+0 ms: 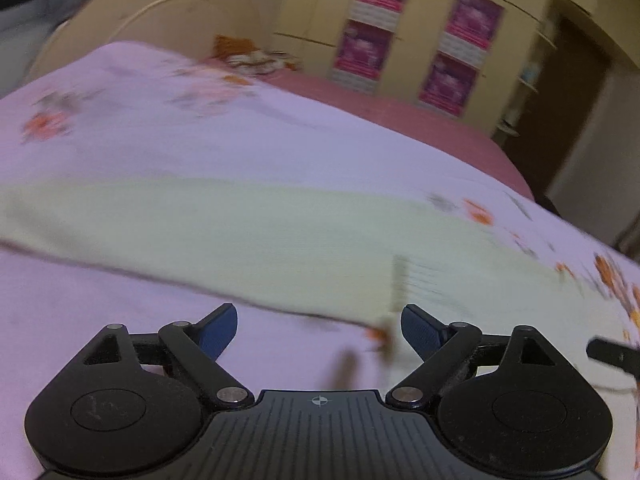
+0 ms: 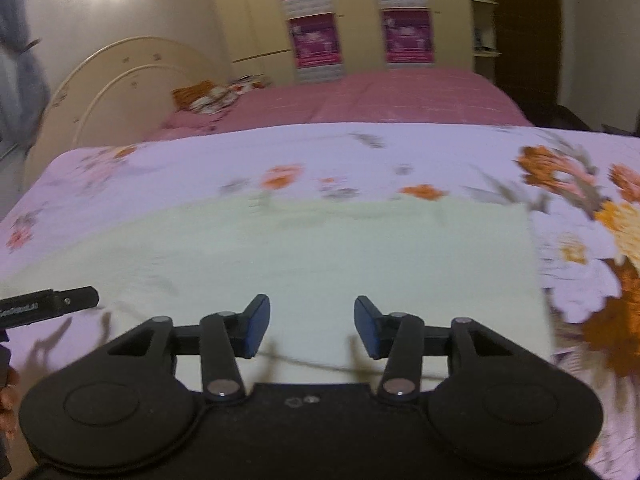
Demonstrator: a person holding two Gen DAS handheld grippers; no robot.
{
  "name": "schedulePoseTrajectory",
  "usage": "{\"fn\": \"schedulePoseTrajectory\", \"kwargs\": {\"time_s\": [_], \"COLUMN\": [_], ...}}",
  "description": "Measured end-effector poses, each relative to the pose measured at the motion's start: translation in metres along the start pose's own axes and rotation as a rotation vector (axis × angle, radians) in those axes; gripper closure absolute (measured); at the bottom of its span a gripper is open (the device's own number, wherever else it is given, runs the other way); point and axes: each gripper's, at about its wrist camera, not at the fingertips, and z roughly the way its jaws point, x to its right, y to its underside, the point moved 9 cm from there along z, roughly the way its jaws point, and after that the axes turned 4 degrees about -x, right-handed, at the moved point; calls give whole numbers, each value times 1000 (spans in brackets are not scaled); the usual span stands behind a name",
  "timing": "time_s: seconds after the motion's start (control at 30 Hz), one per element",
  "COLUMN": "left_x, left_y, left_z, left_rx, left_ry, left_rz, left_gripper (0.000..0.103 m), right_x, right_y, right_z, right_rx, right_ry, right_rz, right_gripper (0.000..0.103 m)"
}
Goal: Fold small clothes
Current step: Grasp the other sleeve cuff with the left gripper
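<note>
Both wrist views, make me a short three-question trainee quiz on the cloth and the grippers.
1. True or false: the right gripper is clamped on the pale green cloth.
2. Multiple choice: the cloth lies on A) a floral sheet, B) a wooden floor, C) a chair.
3. Which gripper's jaws stand wider apart, the right one or the left gripper?

Key
1. False; its jaws are open with nothing pinched between them.
2. A.
3. The left.

Pale green cloth [image 2: 320, 256], flat on the floral sheet [image 2: 160, 168]
</note>
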Motion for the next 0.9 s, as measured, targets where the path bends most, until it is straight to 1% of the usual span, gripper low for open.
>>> {"fn": "schedulePoseTrajectory", "kwargs": {"time_s": [0.07, 0.1, 0.13, 0.2, 0.3, 0.47, 0.5, 0.53, 0.57, 0.6, 0.63, 0.7, 0.9], "left_x": [-30, -45, -59, -83, -116, -161, -168, -175, -183, -193, -199, -207, -215], "left_y": [-1, -1, -1, 0, -1, -9, -11, -14, -16, -19, -21, -28, -50], "left_z": [-4, -6, -7, -7, -7, 5, 8, 14, 19, 25, 29, 38, 62], "left_rx": [-1, -2, -3, -9, 14, 37, 47, 50, 48, 54, 58, 71, 108], "left_ry": [-10, -16, -22, -20, -30, -14, -5, -5, -4, 6, 13, 31, 55], "left_rz": [-82, -120, -149, -212, -294, -440, -461, -481, -506, -544, -564, -590, -612], "left_gripper": [15, 21, 34, 43, 44, 44, 54, 71, 76, 84, 88, 89, 89], "right_x": [-20, -27, -36, -50, -71, -94, -96, -99, -101, -103, -104, -106, -108], "right_y": [1, 1, 2, 3, 5, 7, 7, 7, 7, 6, 5, 4, 0], "right_z": [3, 4, 6, 10, 17, 26, 27, 29, 31, 34, 36, 41, 59], "right_rx": [-8, -11, -15, -23, -35, -50, -52, -55, -56, -57, -58, -58, -58], "right_ry": [-21, -29, -39, -54, -74, -85, -85, -84, -82, -78, -75, -67, -44], "right_rz": [-23, -30, -38, -52, -68, -90, -91, -92, -94, -95, -95, -94, -78], "right_gripper": [51, 49, 48, 48, 47, 47, 47, 47, 47, 47, 47, 46, 46]}}
